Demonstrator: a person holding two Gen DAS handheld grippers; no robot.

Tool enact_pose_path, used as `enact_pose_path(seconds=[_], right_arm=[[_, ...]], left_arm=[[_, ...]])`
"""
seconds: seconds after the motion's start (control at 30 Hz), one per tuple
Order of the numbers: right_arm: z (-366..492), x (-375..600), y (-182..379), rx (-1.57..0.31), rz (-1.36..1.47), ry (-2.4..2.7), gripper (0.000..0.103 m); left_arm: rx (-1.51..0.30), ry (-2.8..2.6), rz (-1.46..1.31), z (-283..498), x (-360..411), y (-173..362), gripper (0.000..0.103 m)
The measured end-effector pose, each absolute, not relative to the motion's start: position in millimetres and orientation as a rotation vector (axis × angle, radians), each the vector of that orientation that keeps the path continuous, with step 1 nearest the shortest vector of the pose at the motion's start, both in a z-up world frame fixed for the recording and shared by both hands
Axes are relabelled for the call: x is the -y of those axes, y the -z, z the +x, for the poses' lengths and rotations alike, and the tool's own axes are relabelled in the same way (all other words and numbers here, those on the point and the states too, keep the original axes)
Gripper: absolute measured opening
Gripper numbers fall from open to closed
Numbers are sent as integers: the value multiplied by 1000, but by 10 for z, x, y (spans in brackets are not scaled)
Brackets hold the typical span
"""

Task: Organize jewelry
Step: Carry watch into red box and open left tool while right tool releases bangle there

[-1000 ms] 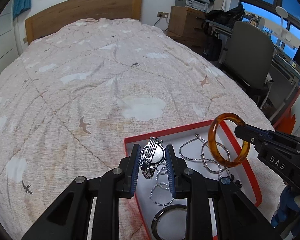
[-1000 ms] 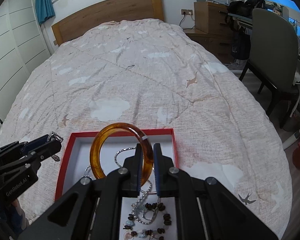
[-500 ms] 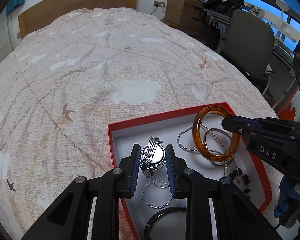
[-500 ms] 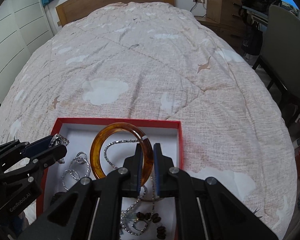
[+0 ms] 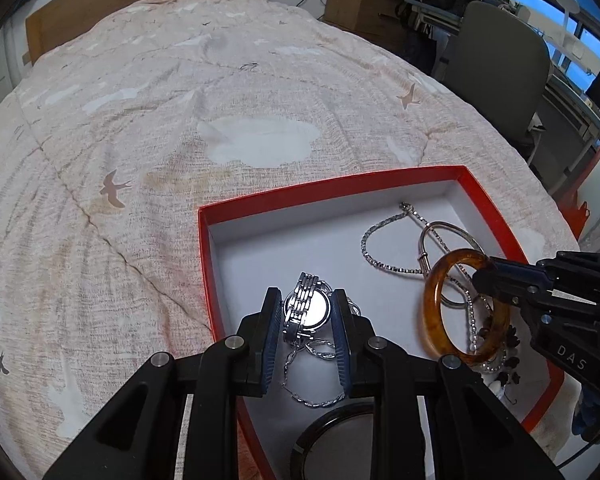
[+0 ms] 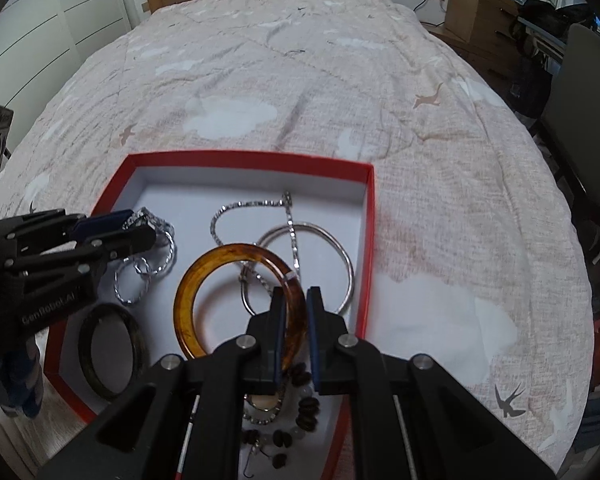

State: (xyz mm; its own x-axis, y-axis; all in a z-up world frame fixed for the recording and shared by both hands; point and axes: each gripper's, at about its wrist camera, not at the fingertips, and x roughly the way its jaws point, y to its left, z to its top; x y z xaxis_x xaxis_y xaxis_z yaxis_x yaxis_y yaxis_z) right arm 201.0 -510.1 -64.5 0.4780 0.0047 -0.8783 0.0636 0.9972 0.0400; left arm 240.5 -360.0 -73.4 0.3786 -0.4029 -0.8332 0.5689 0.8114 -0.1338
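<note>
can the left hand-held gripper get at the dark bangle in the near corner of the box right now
Probably not as things stand. The left hand-held gripper is shut on the silver watch, so its jaws are full. The dark bangle itself lies uncovered on the floor of the red box.

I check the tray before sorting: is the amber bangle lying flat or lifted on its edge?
On its edge: the right tongs pinch the amber bangle by its rim above the red tray.

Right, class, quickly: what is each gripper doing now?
Left gripper: closed on the silver metal-link watch.
Right gripper: closed on the amber translucent bangle.
</note>
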Motion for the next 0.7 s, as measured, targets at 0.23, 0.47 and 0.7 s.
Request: enact_pose_path(seconds=[0.23, 0.47, 0.7], right_arm=[[2007, 5090, 678, -1089, 42, 11, 10], [1989, 5076, 692, -1096, 28, -22, 10], [2001, 5066, 695, -1104, 16, -26, 11]], left_arm=[[-1010, 643, 193, 2414, 3584, 752, 25], [-1008, 664, 196, 2419, 3562, 755, 26], [-1008, 670, 205, 2428, 3544, 749, 26]])
